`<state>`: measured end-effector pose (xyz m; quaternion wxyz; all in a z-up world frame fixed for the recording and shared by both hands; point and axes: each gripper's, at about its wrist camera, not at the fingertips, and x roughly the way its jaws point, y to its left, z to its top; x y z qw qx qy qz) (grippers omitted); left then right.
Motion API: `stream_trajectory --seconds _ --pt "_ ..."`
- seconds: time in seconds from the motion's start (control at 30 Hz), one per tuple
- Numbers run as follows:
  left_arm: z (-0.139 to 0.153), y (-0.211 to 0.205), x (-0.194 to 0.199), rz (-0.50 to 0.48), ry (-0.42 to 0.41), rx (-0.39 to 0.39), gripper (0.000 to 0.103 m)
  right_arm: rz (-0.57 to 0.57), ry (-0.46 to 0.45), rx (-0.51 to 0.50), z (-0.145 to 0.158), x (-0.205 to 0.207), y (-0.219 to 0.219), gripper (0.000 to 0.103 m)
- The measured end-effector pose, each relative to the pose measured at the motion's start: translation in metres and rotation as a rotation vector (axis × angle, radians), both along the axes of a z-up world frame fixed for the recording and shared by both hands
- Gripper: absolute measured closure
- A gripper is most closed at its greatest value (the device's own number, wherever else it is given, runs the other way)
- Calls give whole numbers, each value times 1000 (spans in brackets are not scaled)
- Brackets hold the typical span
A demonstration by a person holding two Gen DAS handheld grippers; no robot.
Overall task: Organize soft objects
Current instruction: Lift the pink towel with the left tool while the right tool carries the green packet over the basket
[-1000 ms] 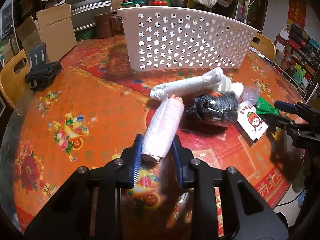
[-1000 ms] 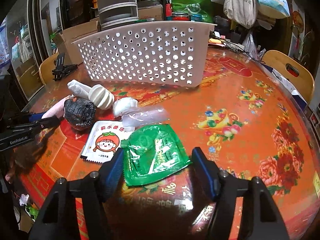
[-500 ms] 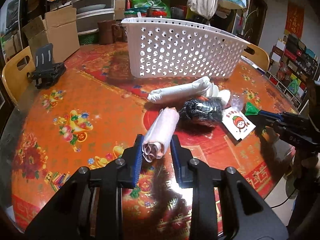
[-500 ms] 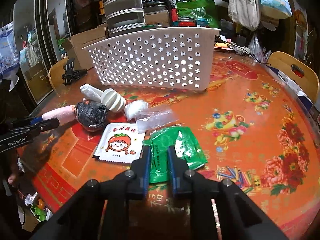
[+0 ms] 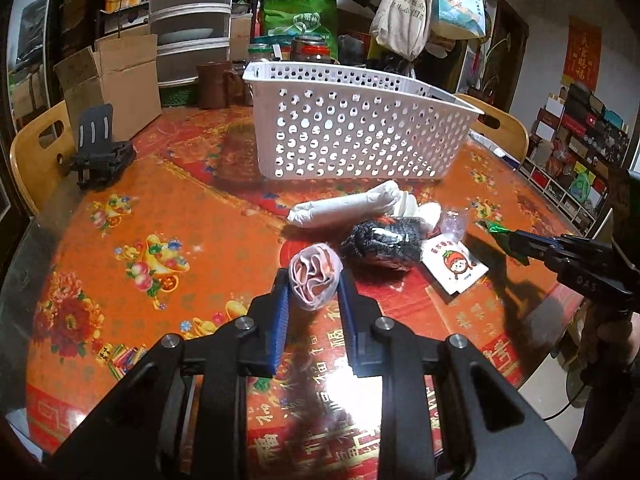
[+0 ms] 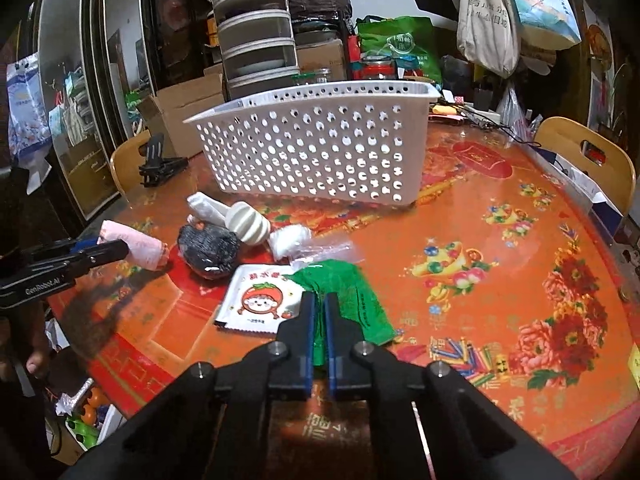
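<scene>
One white basket (image 5: 360, 136) stands at the back of the worktop (image 5: 160, 216), same spot as a second ago. The left gripper (image 5: 314, 292) has lifted its pink cloth roll (image 5: 316, 280) end-on, fingers clenched on it. The right gripper (image 6: 319, 312), wide open a second ago, is now pinched on the green packet (image 6: 360, 296). On the worktop: one white roll (image 5: 344, 210), one dark knit bundle (image 5: 384, 240), one strawberry sachet (image 5: 456, 266).
</scene>
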<state>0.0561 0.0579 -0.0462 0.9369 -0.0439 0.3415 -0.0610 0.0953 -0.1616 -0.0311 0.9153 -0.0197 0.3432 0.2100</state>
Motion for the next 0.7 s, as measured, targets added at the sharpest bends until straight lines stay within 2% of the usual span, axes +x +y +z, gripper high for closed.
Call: stream_trajectory --seconds 0.7 --pt "45 -13 -2 -21 -117 -9 82 0 -73 64 42 -2 -12 101"
